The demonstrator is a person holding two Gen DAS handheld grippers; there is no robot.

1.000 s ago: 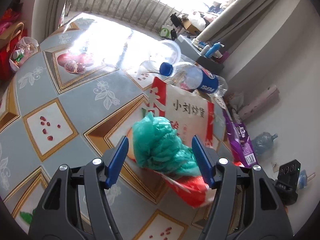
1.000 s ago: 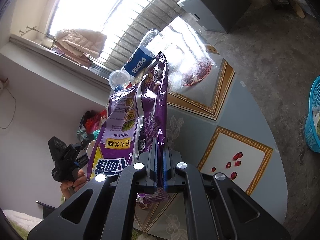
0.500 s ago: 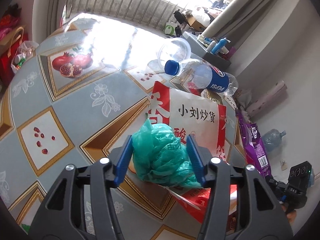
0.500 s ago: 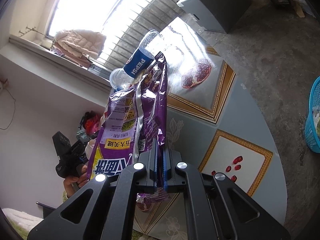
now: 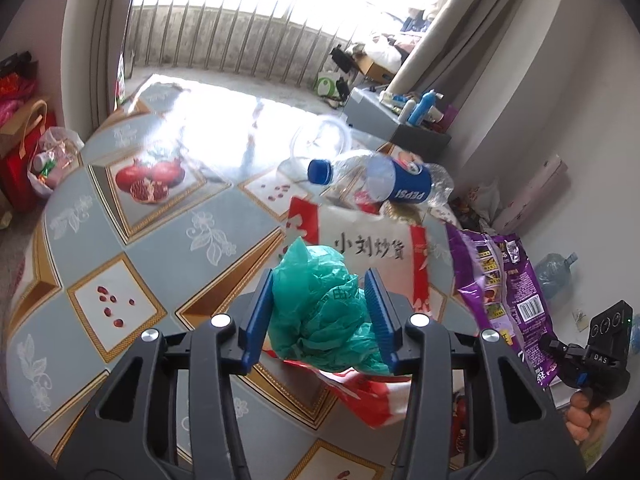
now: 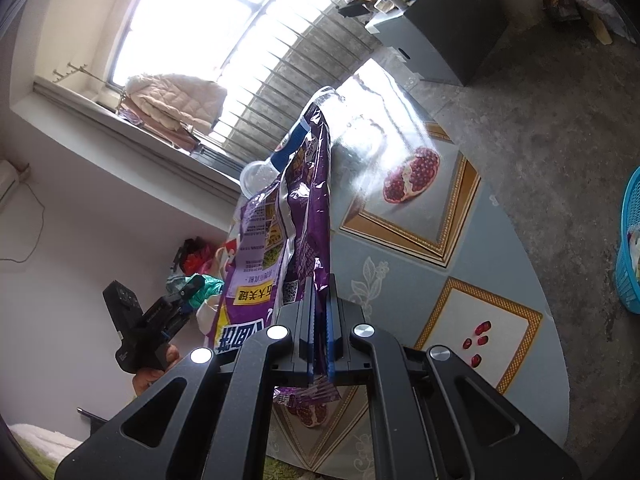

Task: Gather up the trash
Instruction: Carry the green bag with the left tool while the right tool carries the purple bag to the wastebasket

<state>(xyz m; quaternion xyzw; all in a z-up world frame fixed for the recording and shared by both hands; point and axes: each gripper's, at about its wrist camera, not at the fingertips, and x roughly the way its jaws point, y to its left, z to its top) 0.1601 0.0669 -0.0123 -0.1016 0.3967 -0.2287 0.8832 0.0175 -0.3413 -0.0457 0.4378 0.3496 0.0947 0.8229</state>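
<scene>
trash is in both tools now. the left gripper (image 5: 320,312) has the crumpled green plastic bag (image 5: 322,312) right between its blue pads (image 5: 258,316), and its jaws are closing on it; the pads already touch the two sides of the bag, so i count it as gripped, though the squeeze is not finished. the bag sits straight ahead of the tool, on top of the red and white snack bag with black characters (image 5: 376,252), which lies flat on the round table with the pomegranate pattern cloth (image 5: 132,240). i judge that the red bag may come up with the green one if the pads catch its edge.

the right gripper (image 6: 318,344) is closed tight on the purple foil snack packet (image 6: 296,216). the packet stands up and away from the pads, with its long side along the line of the fingers, and its bottom corner sticks out under the jaws.

beyond the red bag, further from the left tool, lies the clear plastic pepsi bottle with blue cap (image 5: 380,182), on its side, with the cap pointing to the left in that view. the left gripper is the nearer one to it, but both are full. the blue plastic basket (image 6: 630,240) stands on the floor, past the table edge, to the right of the right gripper; i think this is where the trash goes.
</scene>
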